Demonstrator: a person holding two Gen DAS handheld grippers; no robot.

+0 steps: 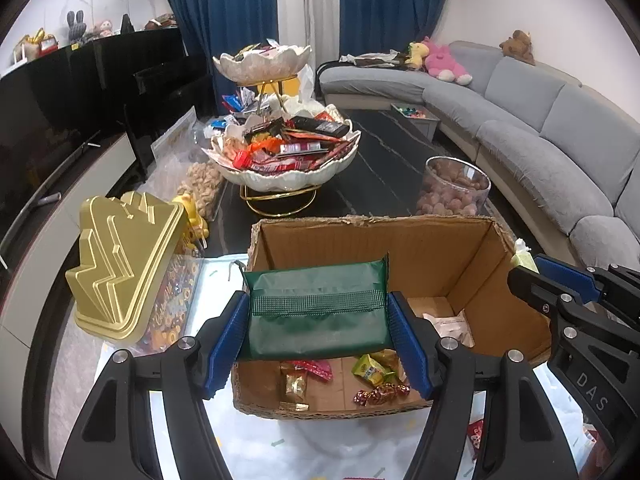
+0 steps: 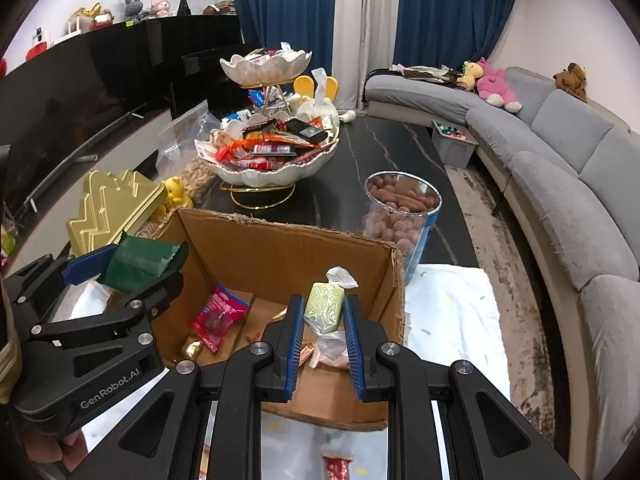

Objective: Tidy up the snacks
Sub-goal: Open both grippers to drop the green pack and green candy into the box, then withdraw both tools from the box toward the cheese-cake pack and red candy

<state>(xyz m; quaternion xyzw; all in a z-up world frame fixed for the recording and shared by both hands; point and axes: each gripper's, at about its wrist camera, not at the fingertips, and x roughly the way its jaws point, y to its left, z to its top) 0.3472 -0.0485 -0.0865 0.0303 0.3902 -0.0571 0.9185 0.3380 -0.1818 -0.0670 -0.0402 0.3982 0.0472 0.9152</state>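
Trouble could come mostly from the way both packets hang over the cardboard box (image 1: pixel 440 248) at this moment. The left tool (image 1: pixel 320 340) grasps a green packet (image 1: pixel 316 304) by its two short ends, above the near part of the box. This packet is soft foil, so I think it may bend and slip out slanted, then land on the near wall instead of inside.

The right tool (image 2: pixel 320 344) is clenched on a small pale green snack (image 2: pixel 325 306) in clear wrapping, held over the right side of the box. Its loose twisted end could catch on a pad when it is let go.

The two tools are near each other above the same box, so they may bump. Candies (image 1: pixel 380 392) and a red packet (image 2: pixel 218 316) already lie on the bottom, and a heavy drop could crush them. The box itself is light and could slide on the counter (image 2: pixel 452 312) if a tool pushes its wall.
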